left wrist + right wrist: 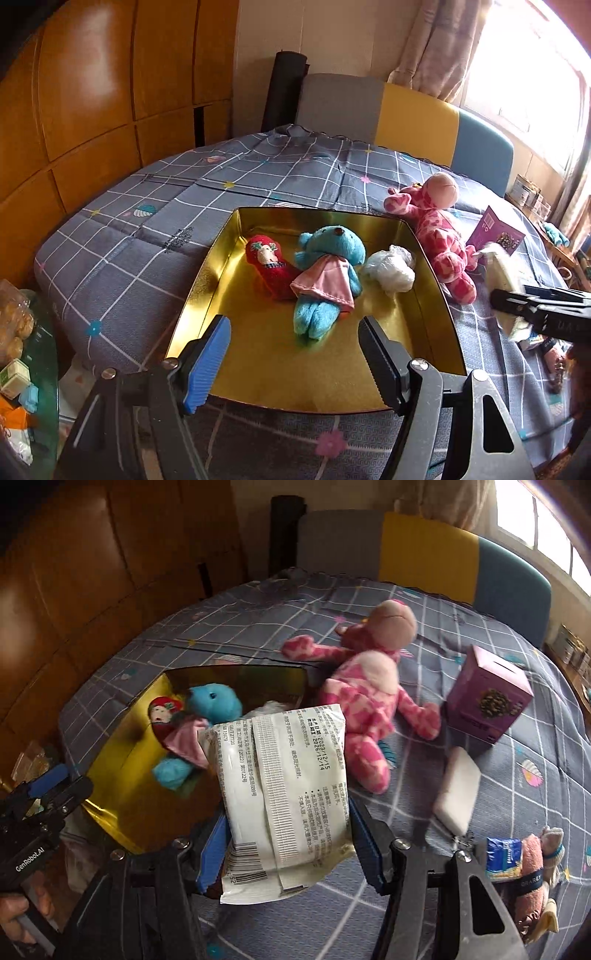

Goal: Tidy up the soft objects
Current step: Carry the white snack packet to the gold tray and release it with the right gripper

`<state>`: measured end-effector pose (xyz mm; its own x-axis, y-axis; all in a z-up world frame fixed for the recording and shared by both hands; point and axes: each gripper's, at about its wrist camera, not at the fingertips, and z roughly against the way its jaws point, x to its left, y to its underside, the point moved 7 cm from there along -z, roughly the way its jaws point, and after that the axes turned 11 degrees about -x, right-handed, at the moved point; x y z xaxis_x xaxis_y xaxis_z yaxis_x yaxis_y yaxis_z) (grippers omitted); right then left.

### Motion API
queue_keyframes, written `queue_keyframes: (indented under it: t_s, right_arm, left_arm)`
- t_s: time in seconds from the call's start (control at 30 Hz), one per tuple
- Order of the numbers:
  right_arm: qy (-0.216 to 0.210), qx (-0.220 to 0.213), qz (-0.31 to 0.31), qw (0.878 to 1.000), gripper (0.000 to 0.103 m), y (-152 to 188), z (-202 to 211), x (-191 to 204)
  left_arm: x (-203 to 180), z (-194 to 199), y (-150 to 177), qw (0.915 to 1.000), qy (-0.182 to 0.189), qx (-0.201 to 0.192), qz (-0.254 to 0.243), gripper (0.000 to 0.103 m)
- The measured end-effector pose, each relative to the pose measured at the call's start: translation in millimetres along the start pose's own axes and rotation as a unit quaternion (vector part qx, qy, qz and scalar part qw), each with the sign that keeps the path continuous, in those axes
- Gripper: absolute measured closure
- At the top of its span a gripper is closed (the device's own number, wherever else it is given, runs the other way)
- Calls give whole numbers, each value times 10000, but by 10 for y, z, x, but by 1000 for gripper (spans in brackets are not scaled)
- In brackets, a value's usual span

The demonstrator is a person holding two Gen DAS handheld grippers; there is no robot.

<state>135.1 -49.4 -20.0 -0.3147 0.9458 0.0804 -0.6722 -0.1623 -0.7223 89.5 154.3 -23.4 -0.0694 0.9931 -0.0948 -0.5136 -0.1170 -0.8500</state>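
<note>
A gold tray (218, 266) on the bed holds a blue plush bear (328, 254), a red plush (267, 262) and a crumpled white plastic bag (389, 267). My left gripper (295, 332) hangs open over the tray's near end with nothing between its pads. My right gripper (290, 816) is shut on a white printed packet (288, 768), held up at the tray's right edge (110, 771). In the left wrist view that packet (500, 269) shows at the far right. A pink spotted plush (369, 698) lies on the bedspread right of the tray.
A purple carton (487, 698) stands beyond the pink plush, with a white soft pad (458, 794) beside it. A small pink rolled toy (535, 864) lies at the bed's near right. Wooden cupboards are on the left, and a glass table with clutter (18, 350) is at lower left.
</note>
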Motion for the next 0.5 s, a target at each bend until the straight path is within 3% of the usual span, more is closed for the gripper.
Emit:
queue_keyframes:
  t_s: [0.3, 0.5]
  right_arm:
    - [-434, 486, 436, 9969, 42, 88, -496, 664]
    - [-255, 877, 542, 9943, 42, 222, -956, 722]
  left_arm:
    - [254, -28, -45, 9991, -222, -43, 352, 27]
    - [458, -66, -76, 9977, -366, -47, 569, 27]
